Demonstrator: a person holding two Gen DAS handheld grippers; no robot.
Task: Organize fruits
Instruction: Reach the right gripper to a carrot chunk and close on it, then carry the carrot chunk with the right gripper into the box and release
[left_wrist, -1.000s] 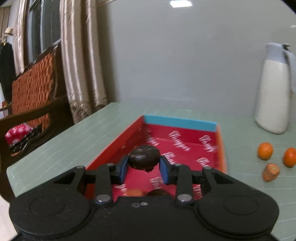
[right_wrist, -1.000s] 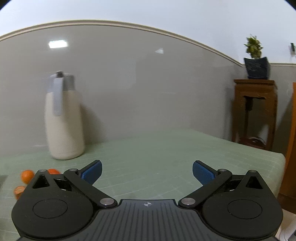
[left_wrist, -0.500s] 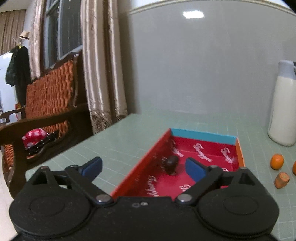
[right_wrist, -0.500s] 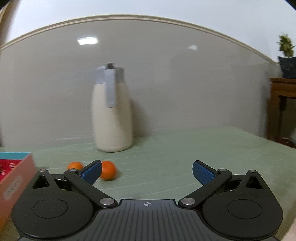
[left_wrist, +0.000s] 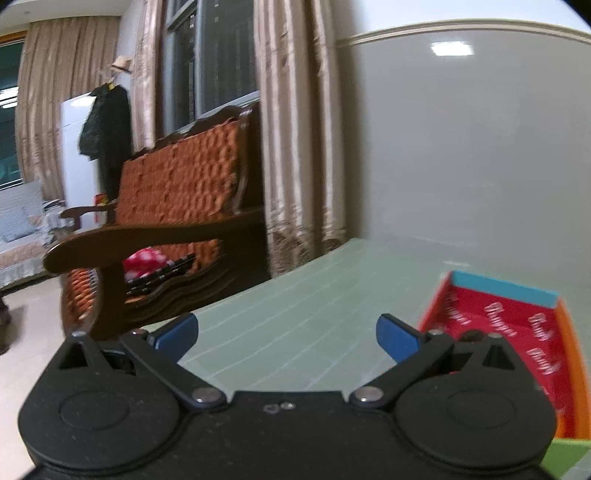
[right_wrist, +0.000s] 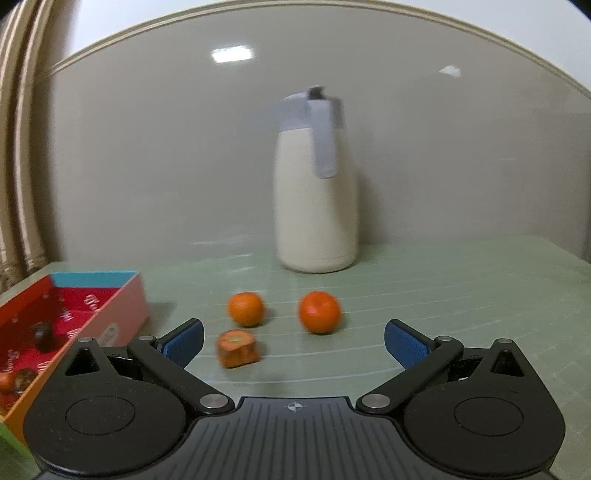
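Observation:
A red box with a blue far wall sits at the right of the left wrist view. My left gripper hovers over the green table to its left, jaws opening wide with nothing between them. In the right wrist view the box is at the left, holding a dark fruit and other pieces near its front corner. Two oranges and a cut orange-brown piece lie on the table just beyond my right gripper, which is open and empty.
A cream jug with a grey lid stands by the wall behind the oranges. Off the table's left edge are a wooden bench with an orange cushion and curtains. The green table stretches to the right.
My left gripper released the dark fruit into the box, opened wide and swung left off the box. My right gripper swung left, bringing the oranges and the box into view.

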